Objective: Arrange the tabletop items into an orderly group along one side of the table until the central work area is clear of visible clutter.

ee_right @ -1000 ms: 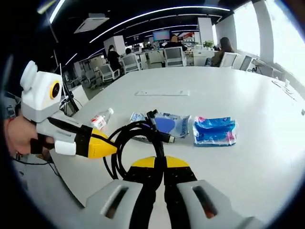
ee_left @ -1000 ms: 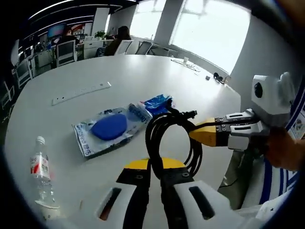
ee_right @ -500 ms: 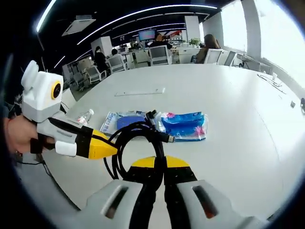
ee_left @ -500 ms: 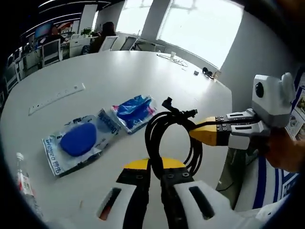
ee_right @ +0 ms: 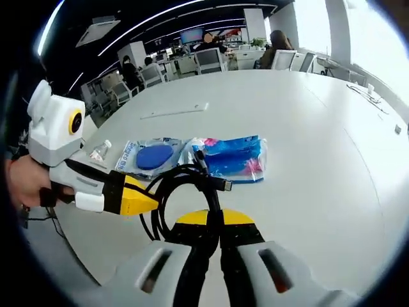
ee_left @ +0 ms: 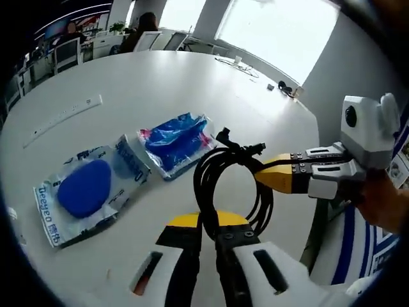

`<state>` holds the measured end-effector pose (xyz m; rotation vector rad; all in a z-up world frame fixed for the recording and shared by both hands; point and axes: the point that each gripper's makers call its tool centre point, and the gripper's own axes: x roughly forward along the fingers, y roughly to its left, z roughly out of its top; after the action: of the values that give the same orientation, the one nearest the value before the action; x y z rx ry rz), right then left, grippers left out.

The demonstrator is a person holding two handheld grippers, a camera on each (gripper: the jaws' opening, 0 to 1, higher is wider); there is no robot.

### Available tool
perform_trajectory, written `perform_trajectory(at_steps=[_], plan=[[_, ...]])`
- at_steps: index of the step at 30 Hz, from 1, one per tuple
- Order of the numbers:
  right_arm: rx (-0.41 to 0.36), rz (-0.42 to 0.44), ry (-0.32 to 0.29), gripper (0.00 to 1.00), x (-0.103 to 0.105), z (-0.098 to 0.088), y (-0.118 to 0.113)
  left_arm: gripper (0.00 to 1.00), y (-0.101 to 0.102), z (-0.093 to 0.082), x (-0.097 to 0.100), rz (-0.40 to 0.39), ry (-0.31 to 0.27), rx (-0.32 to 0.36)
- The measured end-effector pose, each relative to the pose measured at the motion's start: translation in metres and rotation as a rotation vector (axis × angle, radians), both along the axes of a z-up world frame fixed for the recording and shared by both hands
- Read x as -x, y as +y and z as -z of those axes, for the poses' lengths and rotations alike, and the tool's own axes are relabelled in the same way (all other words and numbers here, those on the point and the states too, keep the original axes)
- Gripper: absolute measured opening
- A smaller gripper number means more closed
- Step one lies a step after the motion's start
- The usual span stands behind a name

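Note:
A coiled black cable (ee_left: 203, 179) hangs above the white table (ee_left: 160, 77), held by both grippers. My left gripper (ee_left: 208, 225) is shut on the bottom of the coil. My right gripper (ee_left: 261, 178) comes in from the right, its yellow tips shut on the coil's side. In the right gripper view the same cable (ee_right: 167, 185) is pinched by my right gripper (ee_right: 215, 224), with the left gripper (ee_right: 152, 201) at its left. On the table lie a clear packet with a blue oval pad (ee_left: 86, 192) (ee_right: 153, 155) and a blue wrapped packet (ee_left: 176, 137) (ee_right: 233, 157), side by side.
A white power strip (ee_left: 61, 118) (ee_right: 174, 112) lies farther out on the table. A small water bottle (ee_right: 99, 151) lies near the left table edge. Small dark items (ee_left: 287, 91) sit at the far edge. Office chairs and seated people are beyond the table.
Both views have shifted with the hands, bringing the two packets closer and more central. Each gripper keeps the same hold on the cable coil. The packets themselves lie as before.

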<state>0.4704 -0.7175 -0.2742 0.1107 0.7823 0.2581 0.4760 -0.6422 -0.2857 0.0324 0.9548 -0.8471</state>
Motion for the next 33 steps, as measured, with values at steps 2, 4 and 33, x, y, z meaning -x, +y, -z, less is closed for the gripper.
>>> perform_trajectory(at_steps=[2,4,33], plan=[[-0.006,-0.001,0.021,0.02,-0.001,0.010,-0.001,0.04,-0.002,0.008,-0.002,0.001,0.015,-0.014],[-0.012,0.004,0.031,0.02,-0.002,0.017,-0.003,0.04,-0.003,0.013,-0.003,0.000,0.027,-0.021],[-0.023,0.005,0.133,0.03,-0.006,0.061,-0.010,0.04,-0.007,0.044,-0.009,-0.035,0.120,-0.036]])
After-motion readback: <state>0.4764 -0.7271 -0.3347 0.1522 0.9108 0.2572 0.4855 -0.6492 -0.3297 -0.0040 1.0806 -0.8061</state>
